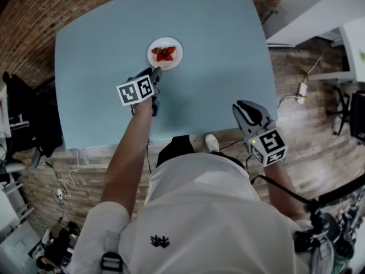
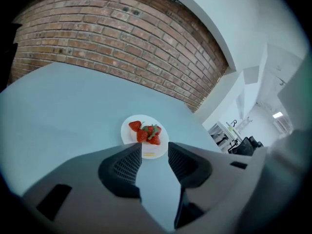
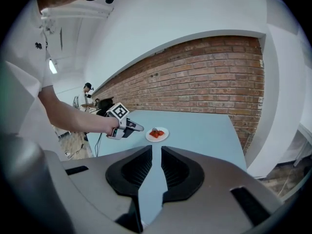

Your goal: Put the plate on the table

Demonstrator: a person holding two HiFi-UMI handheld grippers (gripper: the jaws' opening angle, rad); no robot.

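A small white plate [image 1: 174, 62] with a few strawberries [image 1: 164, 53] rests flat on the light blue table [image 1: 222, 44], toward its far middle. My left gripper [image 1: 156, 71] hovers just at the plate's near rim, jaws open and empty. Seen from the left gripper view, the plate [image 2: 128, 134] lies right beyond the parted fingertips of that gripper [image 2: 154, 151], not touched by either pad. My right gripper [image 1: 240, 109] hangs off the table's near right edge, jaws shut on nothing. The right gripper view looks past its jaws [image 3: 156, 150] to the plate [image 3: 165, 132] and left gripper [image 3: 138, 127].
The table's near edge [image 1: 114, 144] runs just in front of the person's body. Brick-patterned floor with cables [image 1: 296, 90] lies to the right; dark equipment [image 1: 23, 119] stands at the left. A brick wall [image 2: 122, 38] backs the table. Another person [image 3: 87, 90] stands far off.
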